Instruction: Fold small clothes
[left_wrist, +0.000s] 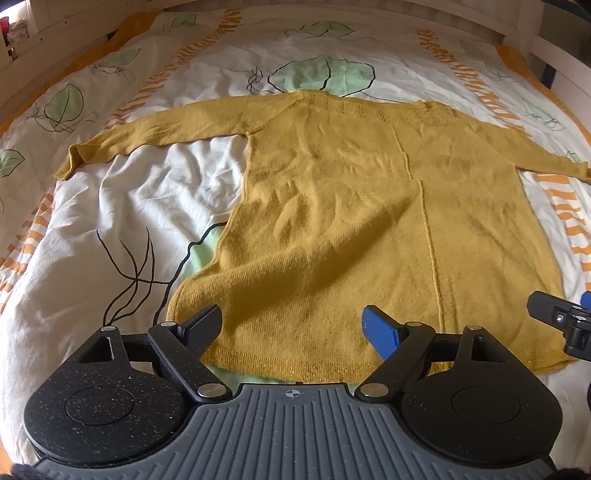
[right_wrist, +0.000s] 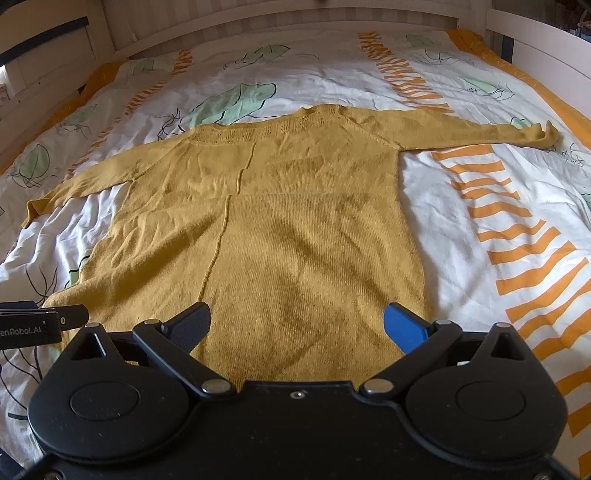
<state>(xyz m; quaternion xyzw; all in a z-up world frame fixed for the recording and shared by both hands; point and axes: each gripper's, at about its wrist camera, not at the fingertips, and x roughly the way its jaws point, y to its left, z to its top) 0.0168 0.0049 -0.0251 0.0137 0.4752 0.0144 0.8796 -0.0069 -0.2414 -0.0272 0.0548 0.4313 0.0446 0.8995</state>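
Note:
A mustard-yellow knitted sweater (left_wrist: 351, 206) lies flat on the bed, sleeves spread to both sides, hem nearest me. It also fills the right wrist view (right_wrist: 295, 229). My left gripper (left_wrist: 293, 326) is open and empty, hovering over the hem's left part. My right gripper (right_wrist: 297, 325) is open and empty over the hem's right part. The right gripper also shows at the right edge of the left wrist view (left_wrist: 561, 321). The left gripper's side shows at the left edge of the right wrist view (right_wrist: 40, 323).
The sweater rests on a white duvet (left_wrist: 147, 192) with green leaf prints and orange stripes (right_wrist: 517, 236). A pale wooden bed frame (right_wrist: 258, 18) rises at the far end and along both sides.

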